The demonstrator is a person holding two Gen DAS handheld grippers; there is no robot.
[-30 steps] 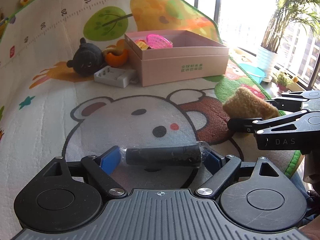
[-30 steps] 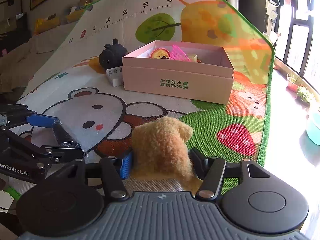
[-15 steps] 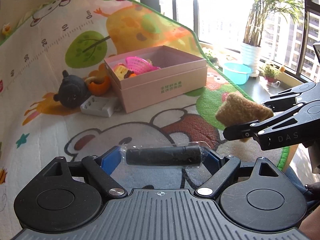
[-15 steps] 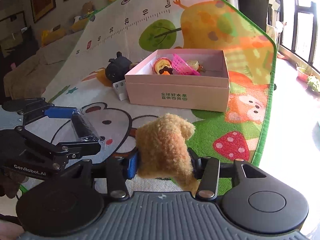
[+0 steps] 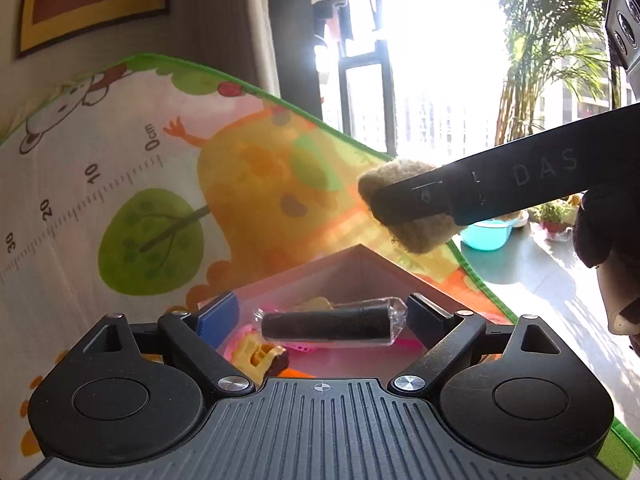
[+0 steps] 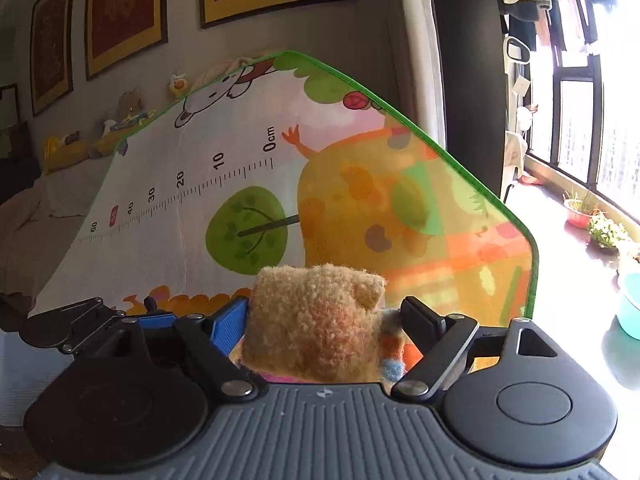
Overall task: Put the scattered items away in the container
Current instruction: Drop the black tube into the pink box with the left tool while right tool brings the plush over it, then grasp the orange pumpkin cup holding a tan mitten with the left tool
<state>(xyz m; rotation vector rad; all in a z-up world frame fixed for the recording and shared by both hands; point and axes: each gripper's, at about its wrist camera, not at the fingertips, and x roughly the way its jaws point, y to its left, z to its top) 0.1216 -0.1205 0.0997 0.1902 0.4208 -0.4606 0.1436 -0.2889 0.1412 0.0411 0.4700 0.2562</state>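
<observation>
A: What is the left gripper [image 5: 326, 314] doing?

B: It is level over the open pink cardboard box [image 5: 360, 266], jaws clamped on the ends of a black cylinder in clear plastic wrap [image 5: 326, 322]. A yellow toy [image 5: 262, 354] lies in the box below.

A: And the right gripper [image 6: 322, 320]?

B: It reaches in from the right, above the box's far corner on the cartoon play mat [image 5: 140, 200], clenched on a tan fuzzy plush toy [image 6: 312, 320], held in the air.
</observation>
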